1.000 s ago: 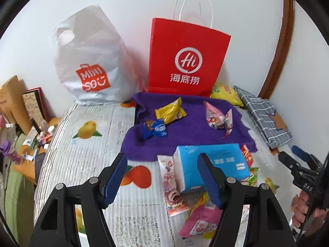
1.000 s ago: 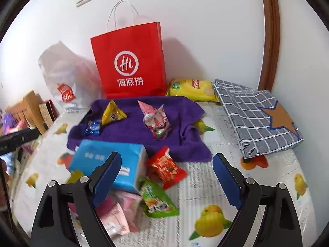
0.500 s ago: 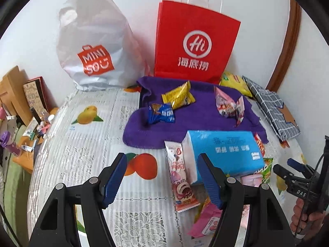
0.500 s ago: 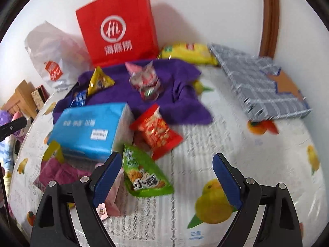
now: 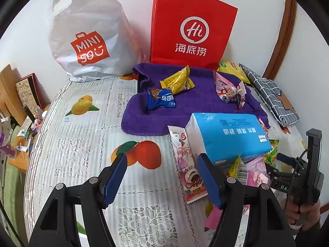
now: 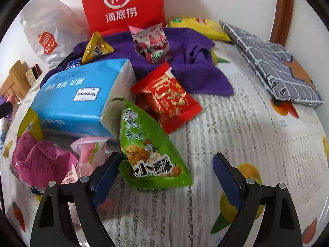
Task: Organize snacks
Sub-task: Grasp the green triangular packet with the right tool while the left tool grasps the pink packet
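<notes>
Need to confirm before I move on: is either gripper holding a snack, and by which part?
Nothing is held. The left gripper and right gripper are both open, empty, above the tablecloth.

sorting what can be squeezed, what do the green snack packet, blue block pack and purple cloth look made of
Green snack packet: glossy plastic film, going by its sheen and crimped edges.
Blue block pack: thin shiny plastic wrap, wrinkled at the corners; contents unseen, perhaps tissues.
Purple cloth: soft matte fabric with a fuzzy pile, probably terry or microfibre.

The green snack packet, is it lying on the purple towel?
No, the green snack packet lies on the lace tablecloth, apart from the purple towel.
</notes>
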`<state>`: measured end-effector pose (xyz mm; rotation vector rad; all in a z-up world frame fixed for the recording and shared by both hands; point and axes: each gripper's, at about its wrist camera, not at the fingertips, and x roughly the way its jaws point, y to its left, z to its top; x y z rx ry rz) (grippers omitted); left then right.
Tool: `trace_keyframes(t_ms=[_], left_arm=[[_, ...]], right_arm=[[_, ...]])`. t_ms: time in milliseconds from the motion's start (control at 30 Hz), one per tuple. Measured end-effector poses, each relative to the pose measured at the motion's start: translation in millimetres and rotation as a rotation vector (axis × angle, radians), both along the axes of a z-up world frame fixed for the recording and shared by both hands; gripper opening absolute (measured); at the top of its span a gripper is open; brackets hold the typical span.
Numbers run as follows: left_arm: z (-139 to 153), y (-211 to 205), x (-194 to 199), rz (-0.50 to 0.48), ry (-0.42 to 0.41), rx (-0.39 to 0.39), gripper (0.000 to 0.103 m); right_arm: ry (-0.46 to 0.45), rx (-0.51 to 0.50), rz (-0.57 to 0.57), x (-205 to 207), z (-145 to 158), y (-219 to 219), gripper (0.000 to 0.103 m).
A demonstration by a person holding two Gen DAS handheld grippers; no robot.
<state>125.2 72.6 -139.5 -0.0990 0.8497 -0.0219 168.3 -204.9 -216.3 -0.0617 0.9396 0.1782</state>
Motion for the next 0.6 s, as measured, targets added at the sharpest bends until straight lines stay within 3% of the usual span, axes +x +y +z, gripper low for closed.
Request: trace_keyframes(t_ms=[67, 133, 367, 600], left_arm=[[-2, 0, 0, -0.007, 0.009, -0.01, 0.069], [-4, 0, 1, -0.016, 0.018, -0.016, 0.069], [-10, 6, 1, -0.018, 0.053, -0.042, 0.069], [-11, 12, 0, 0.003, 0.065, -0.048, 0.069]], right_arm=[[-0.009, -0.005, 0.002, 1, 0, 2, 0.083], [-0.022, -0.032, 0.011, 0, 1, 7, 0.066], [-0.064, -0.063, 0.064, -10, 4, 14, 0.061], [-0.067, -0.013, 0.08, -23, 15, 4, 0.059]])
